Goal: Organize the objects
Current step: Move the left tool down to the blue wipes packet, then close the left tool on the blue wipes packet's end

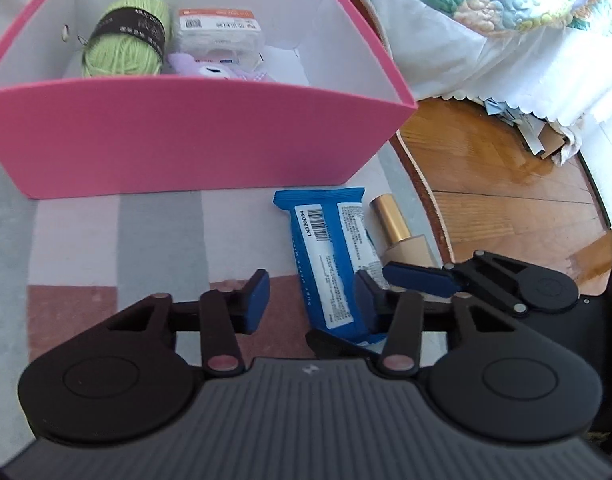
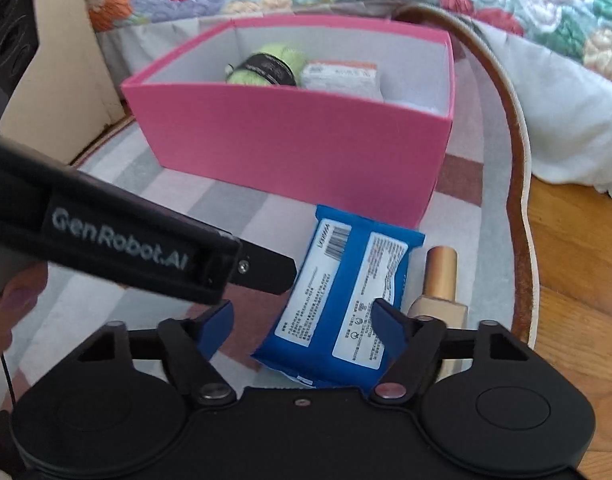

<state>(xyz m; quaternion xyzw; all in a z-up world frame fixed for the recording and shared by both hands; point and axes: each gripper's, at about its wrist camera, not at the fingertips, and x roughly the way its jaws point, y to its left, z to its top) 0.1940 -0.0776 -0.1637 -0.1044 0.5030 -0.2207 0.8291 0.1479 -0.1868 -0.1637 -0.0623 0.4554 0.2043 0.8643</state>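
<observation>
Both sets of jaws stand apart, gripping nothing: the left gripper (image 1: 312, 300) and right gripper (image 2: 302, 328) hover by the blue packet (image 1: 334, 256) and gold-capped bottle (image 1: 398, 228), still outside the pink box's (image 1: 178, 132) five o'clock corner, where yarn (image 1: 126, 36), a white pack (image 1: 218, 36) and a purple plush (image 1: 218, 70) already sit.

Blue packet (image 1: 334, 264) flat beside pink box (image 1: 186, 132)

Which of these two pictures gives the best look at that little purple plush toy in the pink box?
The left wrist view. It looks down over the box's near wall, so the plush toy shows beside the green yarn and white packet. In the right wrist view that wall hides the toy; only yarn and packet show.
</observation>
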